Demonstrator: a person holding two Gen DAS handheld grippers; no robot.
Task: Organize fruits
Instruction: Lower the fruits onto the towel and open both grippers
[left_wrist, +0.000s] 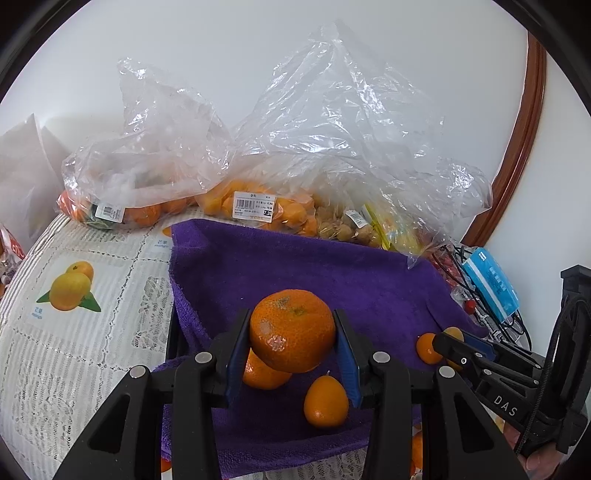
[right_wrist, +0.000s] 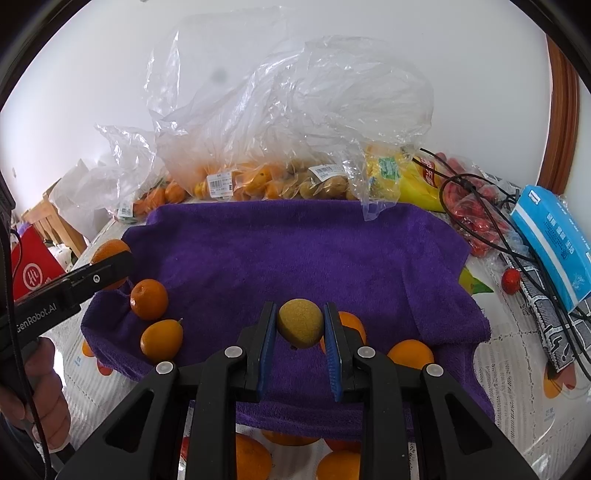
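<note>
**Left wrist view and right wrist view: each gripper holds one fruit above a purple towel**

Left wrist view, from left to right: a lace-patterned tablecloth (left_wrist: 92, 332) printed with fruit pictures fills the left side. Along the top, clear plastic bags (left_wrist: 155, 155) of oranges and small fruit lean against a white wall. At lower centre the left gripper (left_wrist: 291, 339) has its blue pads pressed against both sides of a mandarin (left_wrist: 292, 330), which appears lifted clear of the purple towel (left_wrist: 332, 273). A second mandarin (left_wrist: 264, 373) lies partly hidden behind and below it, and a kumquat (left_wrist: 325, 402) lies on the towel to the lower right. At the right edge the other gripper's fingers reach in beside another small orange fruit (left_wrist: 426, 349).

Right wrist view, from left to right: a small mandarin (right_wrist: 149, 299) and a kumquat (right_wrist: 161, 339) lie at the towel's left edge. At lower centre the right gripper (right_wrist: 300, 326) is closed snugly around a round yellow-green fruit (right_wrist: 301, 324), probably a longan. Two orange fruits (right_wrist: 410, 355) sit just behind its right finger. A blue tissue pack (right_wrist: 554, 240) and cables (right_wrist: 480, 218) occupy the right side.

The towel likely serves as a sorting area, with fruit being grouped by kind.
</note>
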